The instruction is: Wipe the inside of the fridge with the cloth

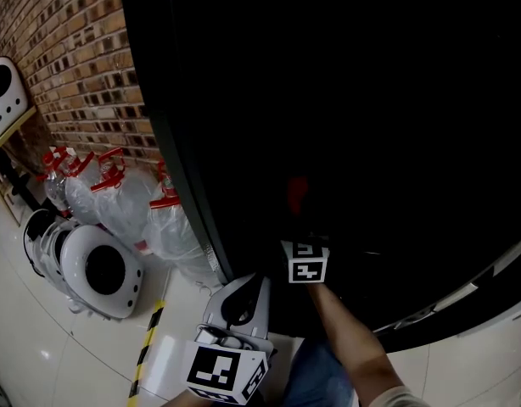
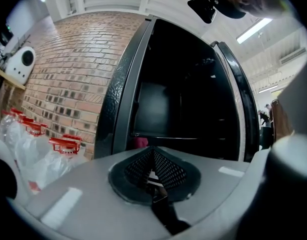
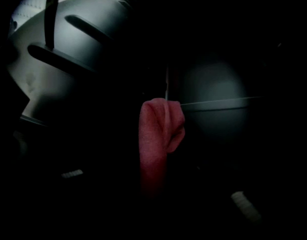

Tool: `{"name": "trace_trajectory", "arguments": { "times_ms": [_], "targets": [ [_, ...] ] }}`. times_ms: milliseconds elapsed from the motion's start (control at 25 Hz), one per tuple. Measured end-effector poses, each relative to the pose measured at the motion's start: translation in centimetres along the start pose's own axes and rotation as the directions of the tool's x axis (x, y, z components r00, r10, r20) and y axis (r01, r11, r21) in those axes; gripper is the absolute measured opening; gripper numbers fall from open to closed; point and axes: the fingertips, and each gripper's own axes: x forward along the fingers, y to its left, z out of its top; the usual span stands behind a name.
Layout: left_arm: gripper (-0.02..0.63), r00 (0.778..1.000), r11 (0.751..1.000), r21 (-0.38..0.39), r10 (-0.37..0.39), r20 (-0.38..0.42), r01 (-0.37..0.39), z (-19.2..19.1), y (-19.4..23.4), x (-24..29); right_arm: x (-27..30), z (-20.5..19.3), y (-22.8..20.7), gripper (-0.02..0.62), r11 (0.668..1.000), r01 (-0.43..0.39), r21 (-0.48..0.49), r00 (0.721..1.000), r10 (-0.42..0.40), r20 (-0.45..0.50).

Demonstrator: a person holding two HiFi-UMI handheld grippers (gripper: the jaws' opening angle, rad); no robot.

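Left gripper (image 2: 152,160): jaws together, empty, near the fridge (image 2: 121,94) opening.
Right gripper (image 3: 156,186): clamped on red cloth (image 3: 158,129), inside dark fridge.
Far left: brick wall (image 1: 65,49).

Two grippers, left gripper (image 1: 242,299) and right gripper (image 1: 301,231), one fridge (image 1: 345,100), one red cloth (image 3: 158,134), three clear bags (image 1: 125,197) at left.

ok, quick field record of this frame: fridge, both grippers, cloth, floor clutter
fridge: open, inside dark
right gripper: reached inside the fridge, shut on the cloth
cloth: red, bunched, sticking out from the jaws
left gripper: outside the fridge, jaws together, nothing between them
floor clutter: clear plastic bags with red handles, left of the fridge, along the brick wall
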Motion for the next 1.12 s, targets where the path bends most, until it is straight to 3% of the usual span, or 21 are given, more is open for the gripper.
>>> {"name": "trace_trajectory", "arguments": {
  "times_ms": [360,680,920,1120],
  "targets": [
    [0.008,0.999,0.999,0.003,-0.048,0.003,0.048,0.2,-1.4,1.1,-1.9,-0.3,-6.9,0.064,0.984,0.174,-0.027,0.985,-0.175,-0.010],
    [0.008,0.994,0.994,0.003,-0.112,-0.010,0.112,-0.2,-3.9,2.4,-5.9,-1.7,-14.6,0.064,0.922,0.385,0.038,0.922,-0.382,-0.065],
    [0.008,0.989,0.989,-0.001,-0.148,-0.011,0.148,0.1,-5.4,3.1,-8.0,-2.3,-17.6,0.064,0.884,0.463,0.062,0.884,-0.455,-0.111],
    [0.008,0.983,0.983,0.002,-0.182,-0.022,0.182,-0.7,-6.6,3.8,-10.7,-2.7,-17.2,0.064,0.870,0.482,0.101,0.874,-0.469,-0.132]
  ]
}}
